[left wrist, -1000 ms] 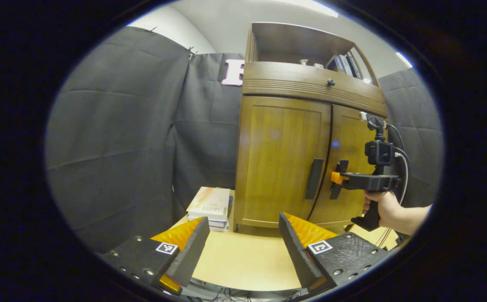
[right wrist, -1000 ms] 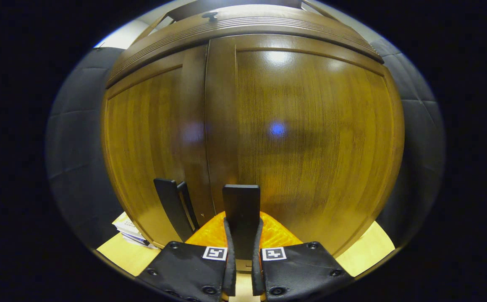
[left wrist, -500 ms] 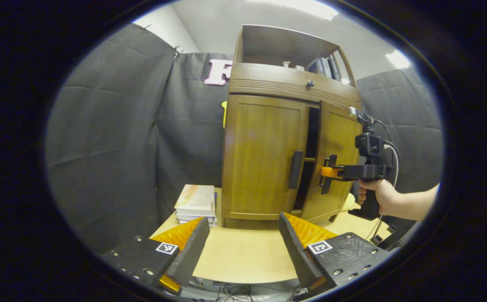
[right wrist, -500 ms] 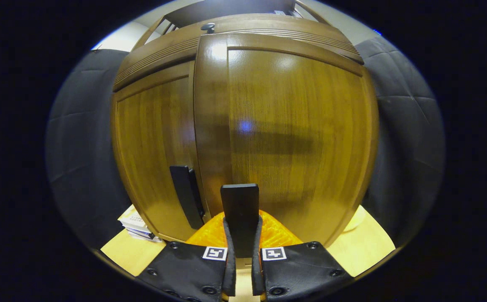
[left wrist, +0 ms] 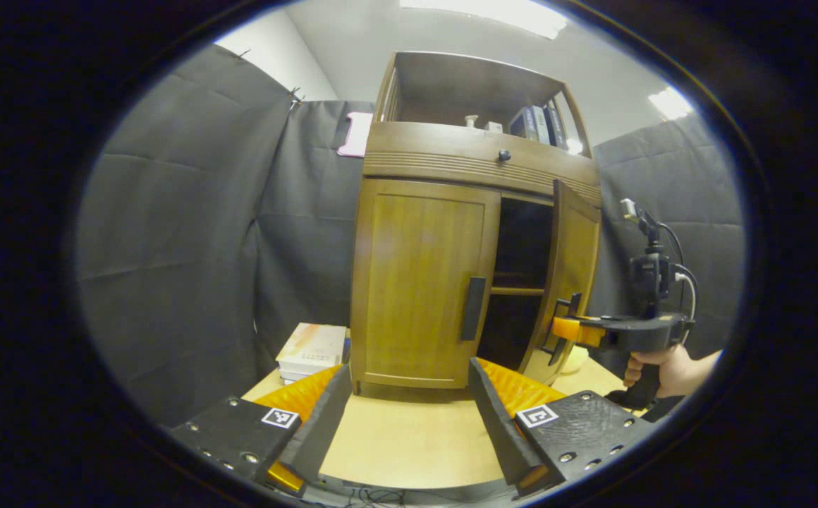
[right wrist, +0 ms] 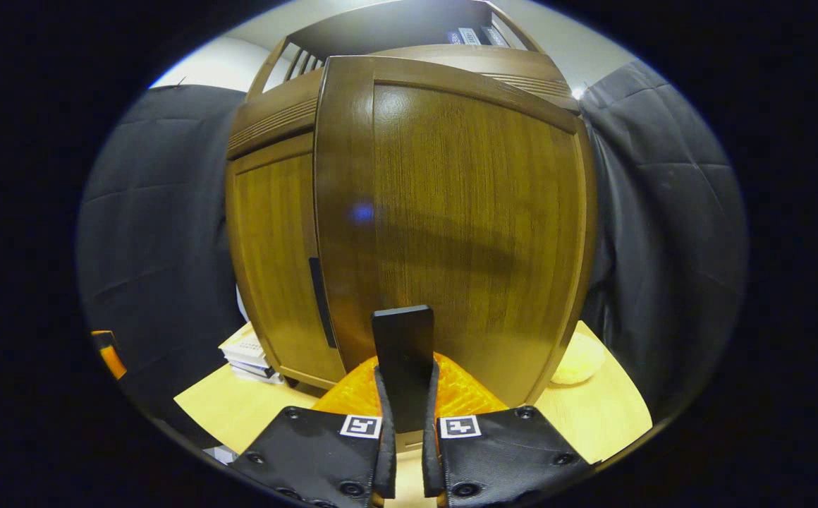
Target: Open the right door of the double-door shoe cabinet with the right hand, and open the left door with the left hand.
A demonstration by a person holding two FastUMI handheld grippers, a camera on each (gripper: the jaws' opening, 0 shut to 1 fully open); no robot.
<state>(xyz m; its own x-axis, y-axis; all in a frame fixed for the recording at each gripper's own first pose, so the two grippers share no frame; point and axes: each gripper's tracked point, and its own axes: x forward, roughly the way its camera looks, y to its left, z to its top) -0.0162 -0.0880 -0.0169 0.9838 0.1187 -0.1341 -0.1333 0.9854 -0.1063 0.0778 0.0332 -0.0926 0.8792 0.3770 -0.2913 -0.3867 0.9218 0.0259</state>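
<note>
The right gripper (right wrist: 404, 395) is clamped on the right door's handle (right wrist: 402, 353); the right door (left wrist: 571, 282) stands swung out. The left gripper (left wrist: 409, 416) gapes wide, holding nothing, near the closed left door (left wrist: 423, 289). Books' (left wrist: 312, 347) cover writing is unreadable.

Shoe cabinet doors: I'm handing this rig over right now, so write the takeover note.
Right hand-held gripper: shut on the right door's handle.
Left hand-held gripper: open, holding nothing, short of the cabinet.
Right door: swung well open, shelf visible inside.
Left door: closed, its handle untouched.
Left to do: release the right handle, then pull the left door open.
</note>
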